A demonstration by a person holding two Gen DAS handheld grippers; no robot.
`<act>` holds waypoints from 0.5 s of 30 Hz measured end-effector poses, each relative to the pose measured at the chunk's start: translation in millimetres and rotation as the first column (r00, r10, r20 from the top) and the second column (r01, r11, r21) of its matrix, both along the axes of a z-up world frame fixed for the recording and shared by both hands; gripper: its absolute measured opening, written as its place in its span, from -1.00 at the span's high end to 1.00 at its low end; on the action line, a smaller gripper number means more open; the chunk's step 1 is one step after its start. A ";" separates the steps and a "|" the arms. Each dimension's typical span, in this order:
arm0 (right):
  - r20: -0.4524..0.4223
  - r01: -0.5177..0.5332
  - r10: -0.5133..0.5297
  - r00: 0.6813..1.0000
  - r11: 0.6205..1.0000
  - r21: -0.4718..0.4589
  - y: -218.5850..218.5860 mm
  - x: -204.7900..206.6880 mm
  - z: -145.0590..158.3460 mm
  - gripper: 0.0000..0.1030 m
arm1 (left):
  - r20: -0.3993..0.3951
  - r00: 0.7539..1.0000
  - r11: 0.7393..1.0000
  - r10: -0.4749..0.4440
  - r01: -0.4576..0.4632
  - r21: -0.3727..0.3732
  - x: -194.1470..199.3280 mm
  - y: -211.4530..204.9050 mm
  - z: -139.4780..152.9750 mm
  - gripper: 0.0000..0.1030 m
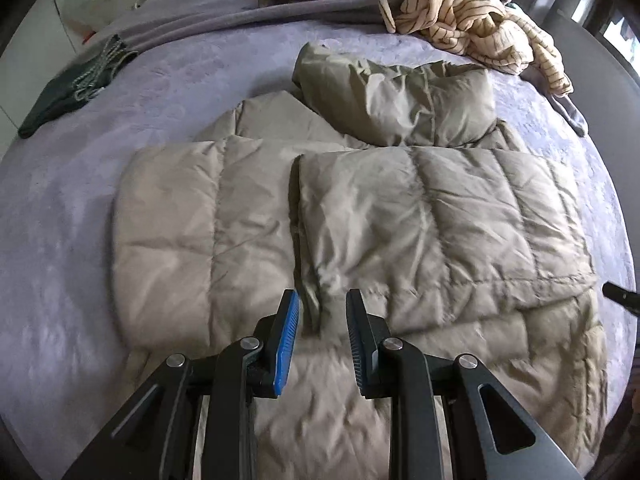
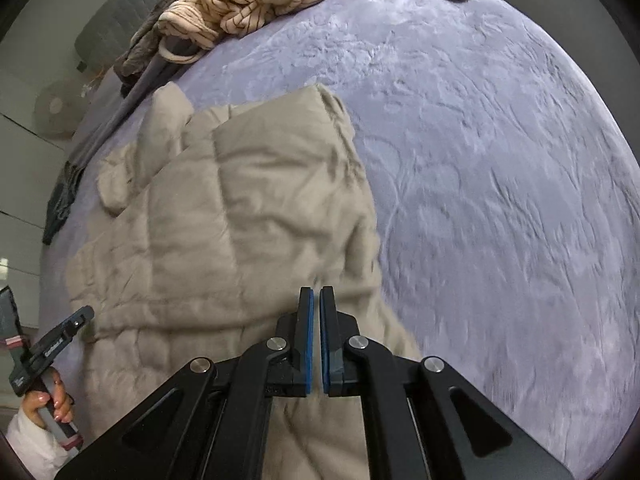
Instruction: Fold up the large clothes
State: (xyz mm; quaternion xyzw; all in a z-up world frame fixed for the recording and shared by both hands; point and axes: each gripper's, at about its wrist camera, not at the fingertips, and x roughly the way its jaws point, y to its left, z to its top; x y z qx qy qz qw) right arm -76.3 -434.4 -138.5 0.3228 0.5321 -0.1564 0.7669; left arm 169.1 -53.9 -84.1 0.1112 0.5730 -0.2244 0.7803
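Puffer jacket (image 1: 360, 216) mid-bed (image 1: 60, 260), sleeves folded inward for the next fold; left gripper (image 1: 322, 312) slightly spread, right gripper (image 2: 316, 312) pressed together, both empty above it.

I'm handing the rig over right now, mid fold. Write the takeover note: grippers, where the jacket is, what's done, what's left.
Left gripper: jaws apart, empty, above the jacket's near part.
Right gripper: shut, empty, over the jacket's right edge.
Beige puffer jacket: flat on the purple blanket, both sleeves folded in across the body, hood at the far end.
Left: fold the body, probably bottom up toward the hood.
Striped garment at the far edge looks unfolded.
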 end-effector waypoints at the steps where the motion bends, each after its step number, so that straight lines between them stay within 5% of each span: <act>1: -0.003 -0.001 0.001 1.000 1.000 0.007 2.1 -4.1 1.9 0.93 | -0.004 1.000 1.000 0.002 -0.002 0.004 -4.4 0.5 4.8 0.49; 15: -0.050 -0.053 0.058 0.997 0.994 0.093 34.0 -58.4 28.8 0.91 | -0.051 0.999 0.998 -0.008 0.010 0.056 -90.5 -5.7 53.7 0.48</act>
